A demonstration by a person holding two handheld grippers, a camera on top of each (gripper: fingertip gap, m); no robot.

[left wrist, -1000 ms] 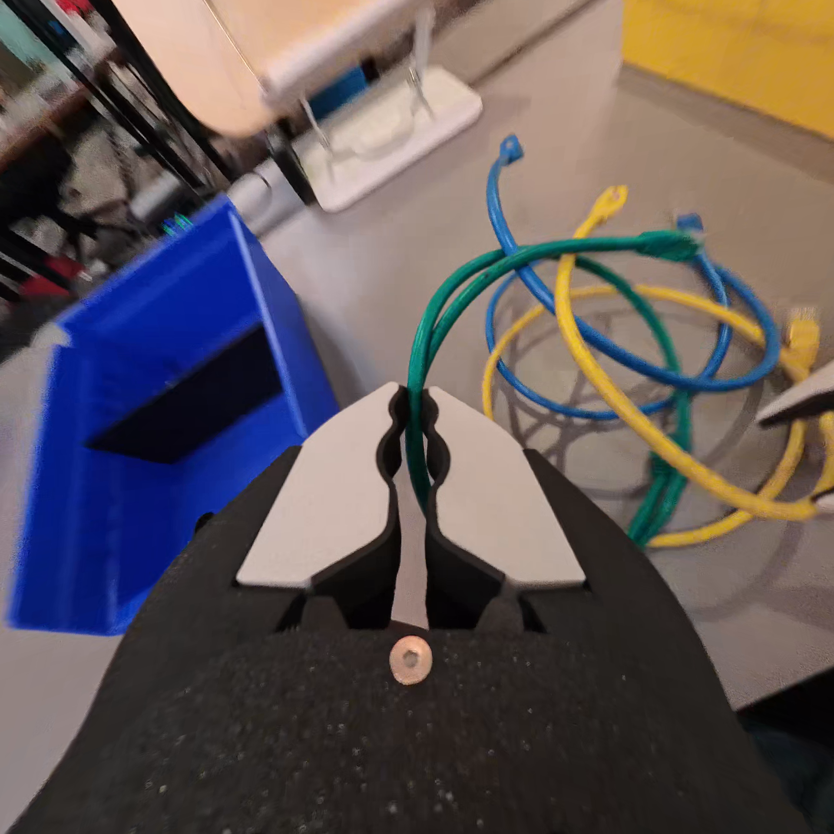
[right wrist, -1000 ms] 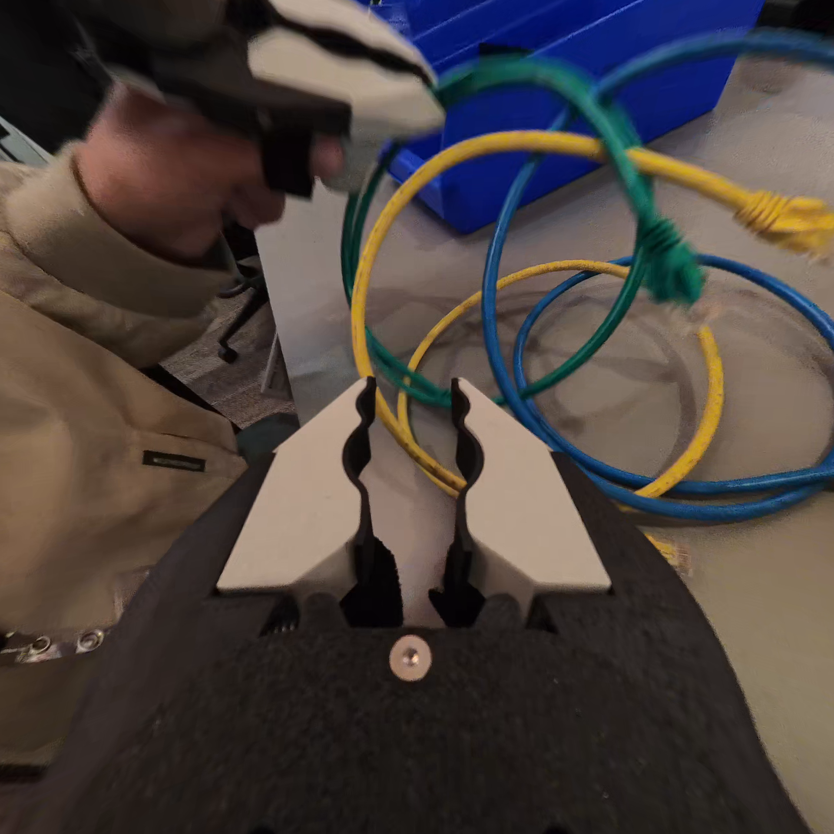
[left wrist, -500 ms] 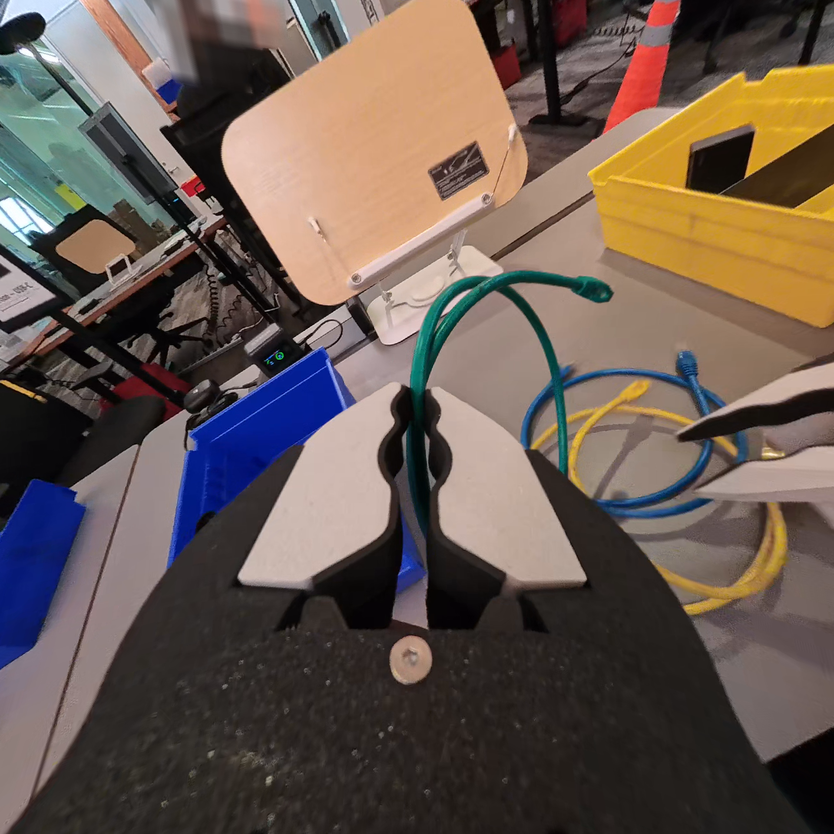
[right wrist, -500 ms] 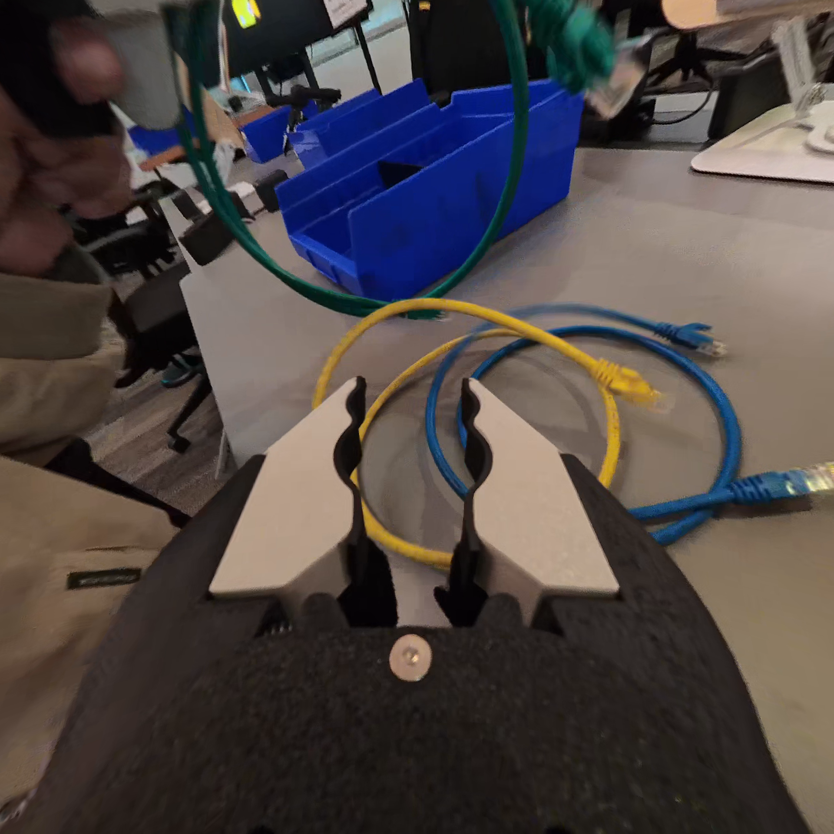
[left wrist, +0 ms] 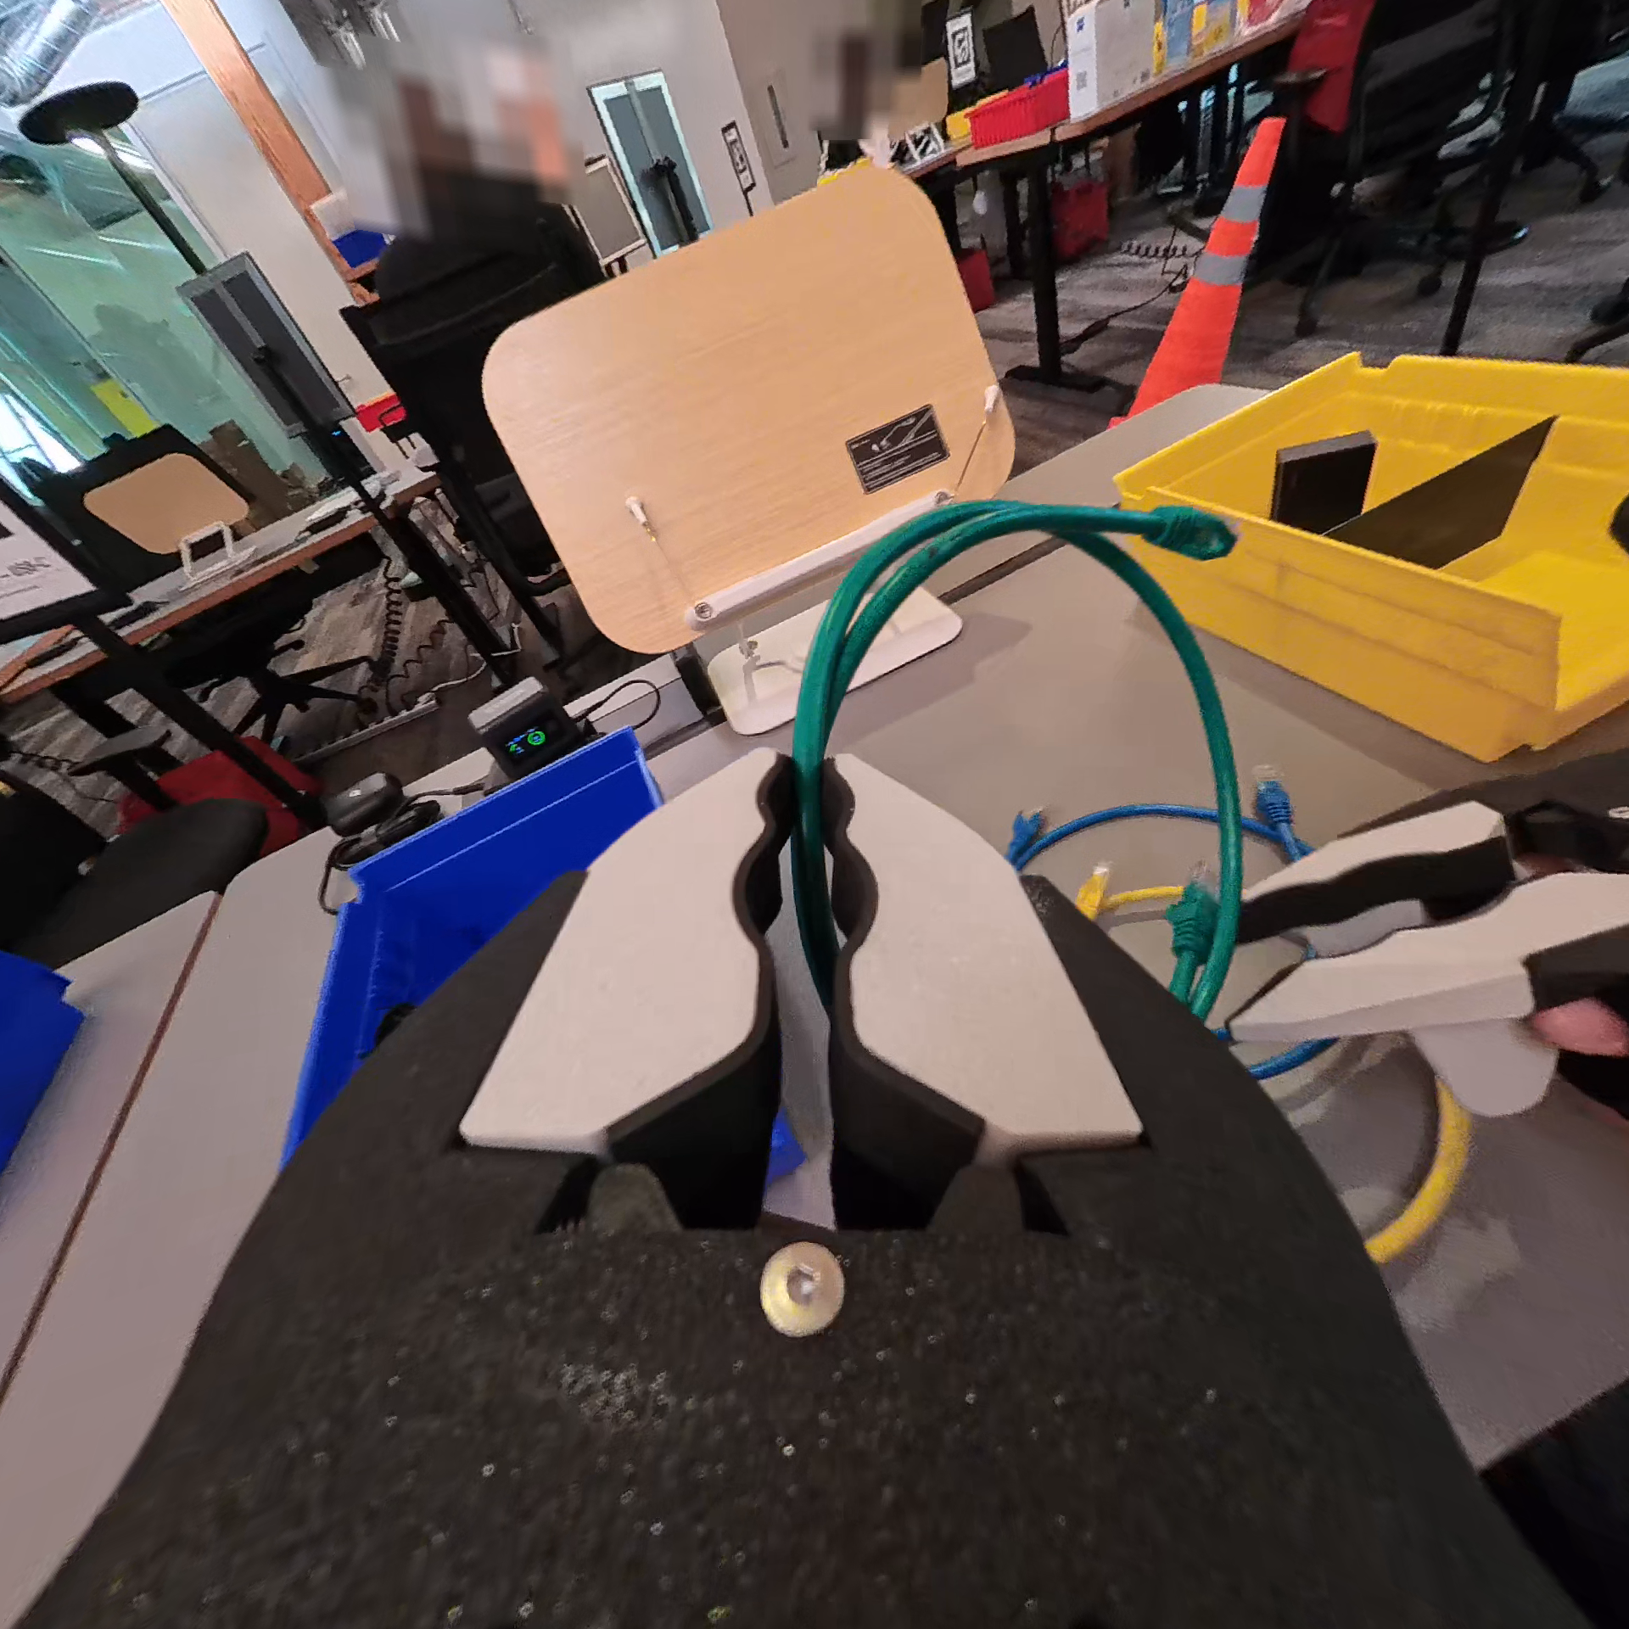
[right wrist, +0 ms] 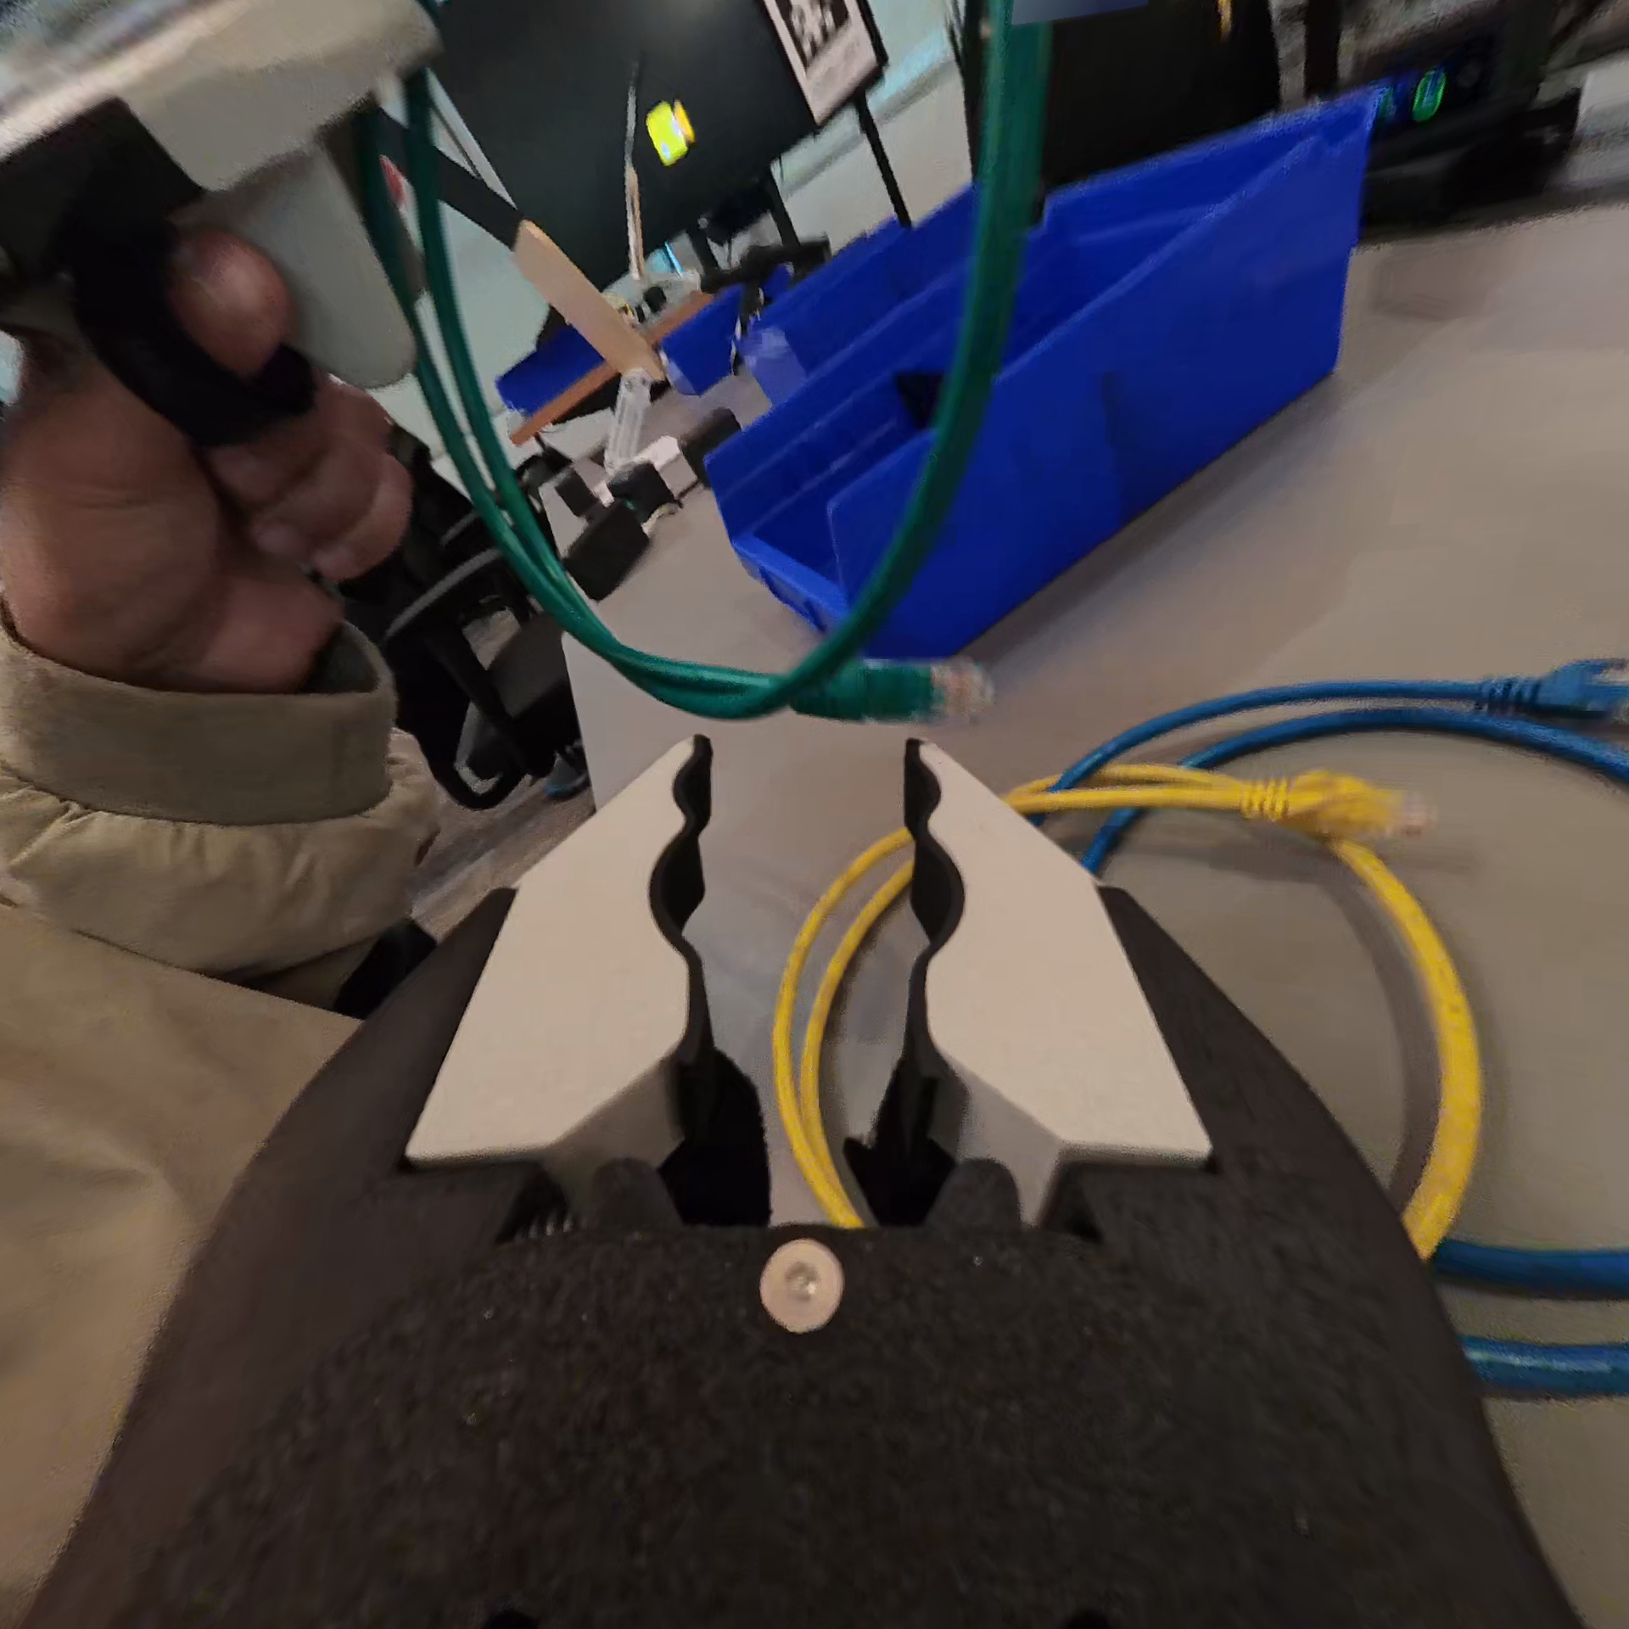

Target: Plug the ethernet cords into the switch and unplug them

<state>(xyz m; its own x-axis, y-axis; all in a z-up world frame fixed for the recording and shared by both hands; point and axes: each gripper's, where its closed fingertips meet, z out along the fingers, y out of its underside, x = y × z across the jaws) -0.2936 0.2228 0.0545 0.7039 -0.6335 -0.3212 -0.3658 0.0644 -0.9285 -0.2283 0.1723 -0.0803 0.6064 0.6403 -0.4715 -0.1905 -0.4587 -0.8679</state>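
My left gripper (left wrist: 804,776) is shut on the coiled green ethernet cord (left wrist: 1221,758) and holds it in the air above the grey table. One green plug (left wrist: 1190,531) points right, the other (left wrist: 1192,921) hangs low by the right gripper. My right gripper (right wrist: 804,754) is open and empty, just below the hanging green plug (right wrist: 890,689). It also shows in the left wrist view (left wrist: 1247,970) at the right. A yellow cord (right wrist: 1446,1014) and a blue cord (right wrist: 1322,723) lie coiled on the table. No switch is recognisable.
A blue bin (left wrist: 458,890) stands on the table at the left, also seen in the right wrist view (right wrist: 1102,458). A yellow bin (left wrist: 1375,608) holding black items stands at the far right. A wooden board on a white stand (left wrist: 749,397) stands at the back. A person's hand and beige sleeve (right wrist: 159,546) hold the left gripper. Tip to tip, the grippers are about 15 cm apart.
My left gripper has lifted the green cord clear of the yellow and blue cords, which stayed on the table. My right gripper has let the yellow cord drop out of its open fingers and come under the hanging green plug.
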